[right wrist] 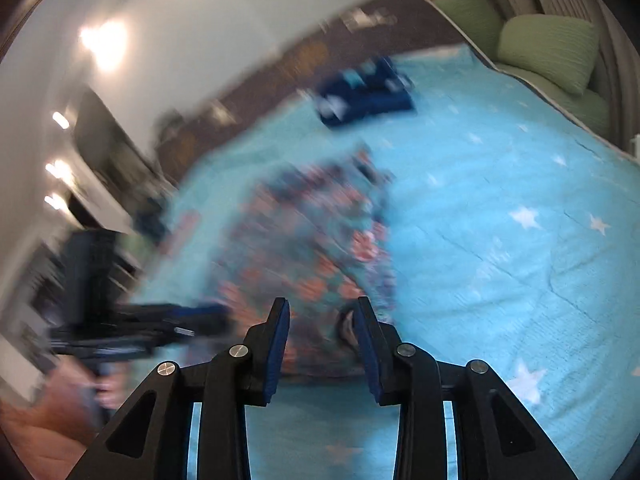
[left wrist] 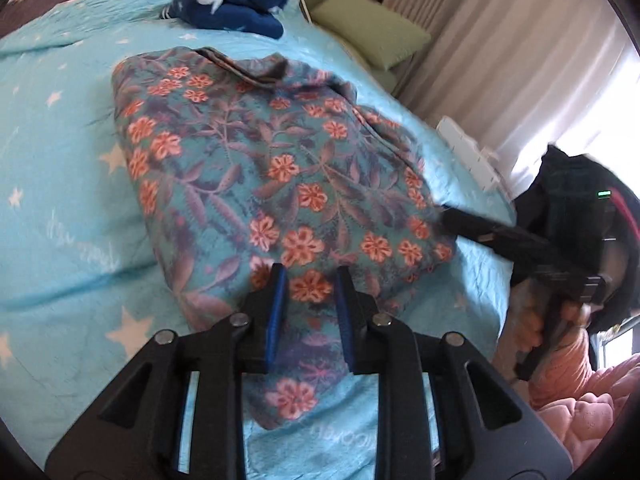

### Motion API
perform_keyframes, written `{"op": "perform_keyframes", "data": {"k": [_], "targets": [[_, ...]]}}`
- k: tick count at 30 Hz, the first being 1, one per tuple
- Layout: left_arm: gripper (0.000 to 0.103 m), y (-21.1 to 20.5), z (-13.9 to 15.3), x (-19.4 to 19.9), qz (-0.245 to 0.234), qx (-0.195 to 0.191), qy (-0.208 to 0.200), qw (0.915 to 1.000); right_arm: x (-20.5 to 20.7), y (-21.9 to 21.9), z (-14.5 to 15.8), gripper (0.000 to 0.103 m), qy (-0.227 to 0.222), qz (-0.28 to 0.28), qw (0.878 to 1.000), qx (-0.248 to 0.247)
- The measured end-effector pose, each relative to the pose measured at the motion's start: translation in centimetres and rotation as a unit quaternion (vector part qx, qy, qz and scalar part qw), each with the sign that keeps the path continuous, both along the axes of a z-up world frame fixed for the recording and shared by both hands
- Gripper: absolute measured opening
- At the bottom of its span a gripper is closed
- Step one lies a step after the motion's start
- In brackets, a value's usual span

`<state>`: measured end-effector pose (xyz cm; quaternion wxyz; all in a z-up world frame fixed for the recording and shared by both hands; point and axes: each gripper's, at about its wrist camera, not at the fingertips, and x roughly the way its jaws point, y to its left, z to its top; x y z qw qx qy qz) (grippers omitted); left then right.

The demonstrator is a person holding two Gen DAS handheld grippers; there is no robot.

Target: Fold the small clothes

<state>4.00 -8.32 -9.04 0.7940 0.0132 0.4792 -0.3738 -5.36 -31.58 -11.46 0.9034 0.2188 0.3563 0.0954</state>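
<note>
A teal garment with orange flowers (left wrist: 260, 176) lies folded on the light blue star bedspread (left wrist: 60, 184). My left gripper (left wrist: 308, 280) is open just above the garment's near edge, with cloth showing between the blue pads. My right gripper (right wrist: 322, 312) is open over the garment's near corner (right wrist: 312, 248); that view is blurred by motion. The right gripper also shows in the left wrist view (left wrist: 448, 214), its tip at the garment's right edge. The left gripper shows blurred in the right wrist view (right wrist: 216, 316).
A dark blue garment with white stars (left wrist: 236, 4) lies bunched at the far side of the bed, also in the right wrist view (right wrist: 364, 96). Green pillows (left wrist: 376, 36) and curtains (left wrist: 500, 52) are beyond the bed. A pink quilt (left wrist: 580, 408) is at the lower right.
</note>
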Motion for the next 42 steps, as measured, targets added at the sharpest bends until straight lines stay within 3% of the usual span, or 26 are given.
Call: {"op": "perform_keyframes", "data": {"k": [1,4,8,12,16,20,24,28,30,33,42], "targets": [[0.026,0.1,0.1,-0.1,0.000,-0.002,0.001,1.0000,0.3,-0.1,-0.6,0.034,0.020,-0.014,0.999,-0.021],[0.026,-0.3,0.4,-0.2,-0.011,0.008,-0.007,0.9999,0.3,-1.4,-0.2,0.035,0.026,-0.013,1.000,-0.007],[0.031,-0.8,0.3,-0.3,-0.015,0.008,-0.010,0.9998,1.5,-1.4,3.5,0.035,-0.031,-0.001,0.997,-0.067],[0.032,-0.7,0.3,-0.5,-0.015,0.002,-0.012,0.9998,4.8,0.8,5.8,0.035,-0.065,0.078,0.992,-0.079],[0.032,-0.6,0.2,-0.4,-0.015,0.002,-0.013,0.9998,10.2,3.9,4.8,0.035,-0.032,0.146,0.982,-0.114],[0.033,-0.4,0.2,-0.3,-0.029,-0.002,-0.008,0.9996,15.2,5.2,2.9,0.035,0.019,0.193,0.975,-0.110],[0.033,-0.2,0.2,0.3,-0.039,-0.009,0.002,0.9992,20.6,3.3,2.4,0.035,0.032,0.167,0.977,-0.127],[0.033,-0.2,0.2,0.4,-0.042,-0.011,0.004,0.9991,25.6,-1.8,1.3,0.035,0.057,0.055,0.990,-0.116],[0.033,-0.1,0.1,0.5,-0.042,-0.012,0.003,0.9991,25.8,-3.8,1.0,0.035,0.068,0.023,0.993,-0.093],[0.033,-0.1,0.1,0.5,-0.041,-0.011,0.004,0.9991,23.6,-5.2,1.2,0.035,0.058,0.019,0.996,-0.066],[0.043,-0.3,1.6,-0.8,-0.031,-0.003,-0.018,0.9994,12.7,-5.0,4.4,0.039,0.027,0.040,0.997,-0.053]]}}
